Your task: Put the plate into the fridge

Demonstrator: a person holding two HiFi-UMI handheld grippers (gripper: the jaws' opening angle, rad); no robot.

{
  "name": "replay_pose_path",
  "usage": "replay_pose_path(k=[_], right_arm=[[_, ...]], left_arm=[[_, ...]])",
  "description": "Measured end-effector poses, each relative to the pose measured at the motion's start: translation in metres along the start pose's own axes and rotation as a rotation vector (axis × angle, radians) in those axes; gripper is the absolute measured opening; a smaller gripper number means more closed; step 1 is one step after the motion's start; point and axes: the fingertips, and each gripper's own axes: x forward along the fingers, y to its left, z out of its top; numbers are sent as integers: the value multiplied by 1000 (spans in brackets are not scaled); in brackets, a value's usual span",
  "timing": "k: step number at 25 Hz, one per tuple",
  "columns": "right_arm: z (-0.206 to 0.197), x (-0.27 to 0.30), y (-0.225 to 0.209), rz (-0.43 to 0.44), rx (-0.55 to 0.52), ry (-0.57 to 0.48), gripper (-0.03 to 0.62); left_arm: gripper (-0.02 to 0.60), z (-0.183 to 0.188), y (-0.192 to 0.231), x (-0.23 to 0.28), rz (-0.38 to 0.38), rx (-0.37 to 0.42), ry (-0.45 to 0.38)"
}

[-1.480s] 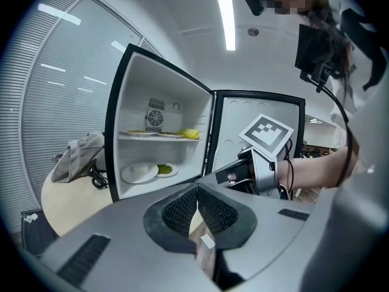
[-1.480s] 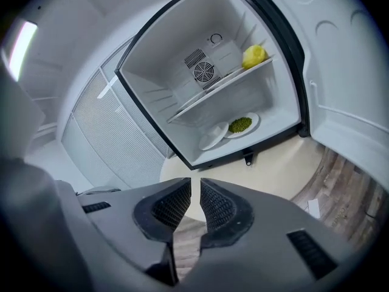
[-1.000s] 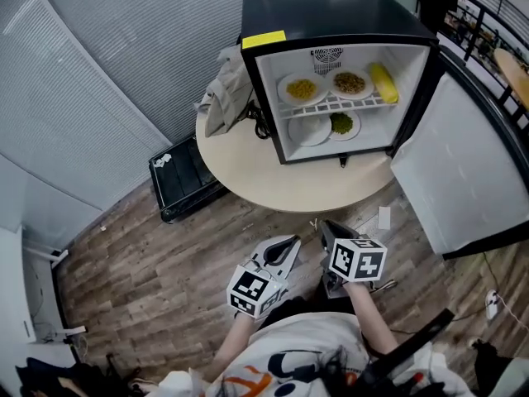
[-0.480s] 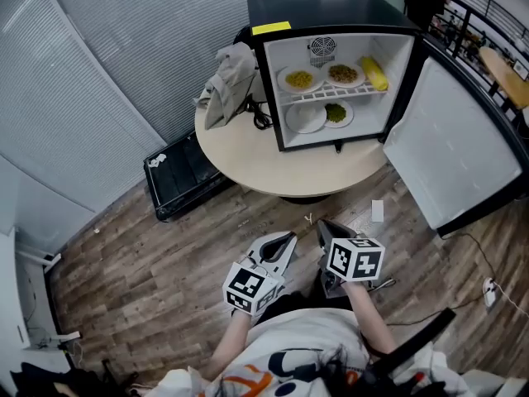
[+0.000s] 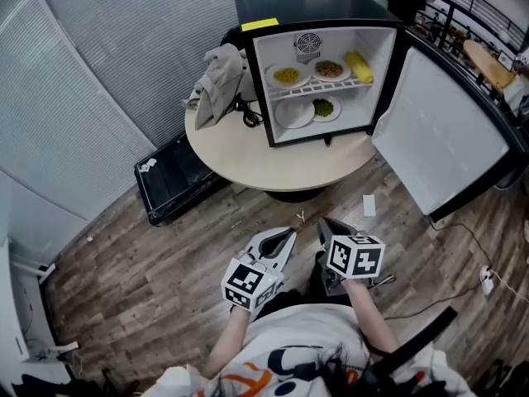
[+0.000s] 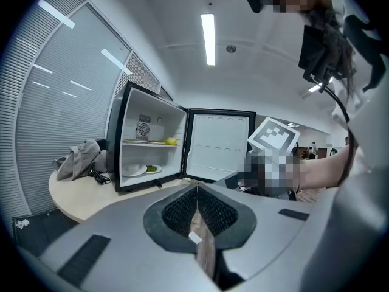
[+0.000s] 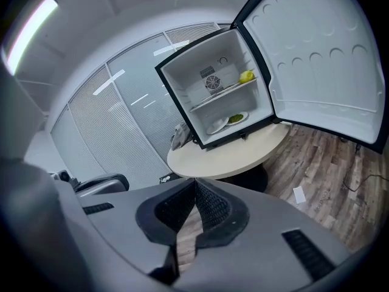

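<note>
The left claw (image 5: pixel 292 234) is pressed together with nothing in it, low over the wood floor (image 5: pixel 149 255). Ahead of it and off to the left, a black case (image 5: pixel 169 179) lies on the floor. Farther ahead stands a round table (image 5: pixel 248 151), with a grey cloth (image 5: pixel 216 79) heaped on its left side. The black fridge (image 5: pixel 306 2) sits on that table, well ahead of both claws, and its door (image 5: pixel 438 139) hangs wide open to the right. On the top shelf (image 5: pixel 318 89), from left to right, are a plate of yellow food (image 5: pixel 287 75), a plate of brown food (image 5: pixel 329 69) and a long yellow thing (image 5: pixel 358 66). Under the shelf the white plate (image 5: pixel 294 112) lies bare, just beside a plate of green food (image 5: pixel 324 107). The right claw (image 5: pixel 323 222) has just been closing; its jaws now meet and nothing is between them. A bit of paper (image 5: pixel 369 205) lies on the floor just ahead of it.
</note>
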Motion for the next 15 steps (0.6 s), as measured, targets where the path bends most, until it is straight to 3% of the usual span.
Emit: replay_pose_path(k=[15], right_arm=[[-8, 13, 17, 25, 7, 24, 17]], left_arm=[[12, -2, 11, -17, 22, 5, 3]])
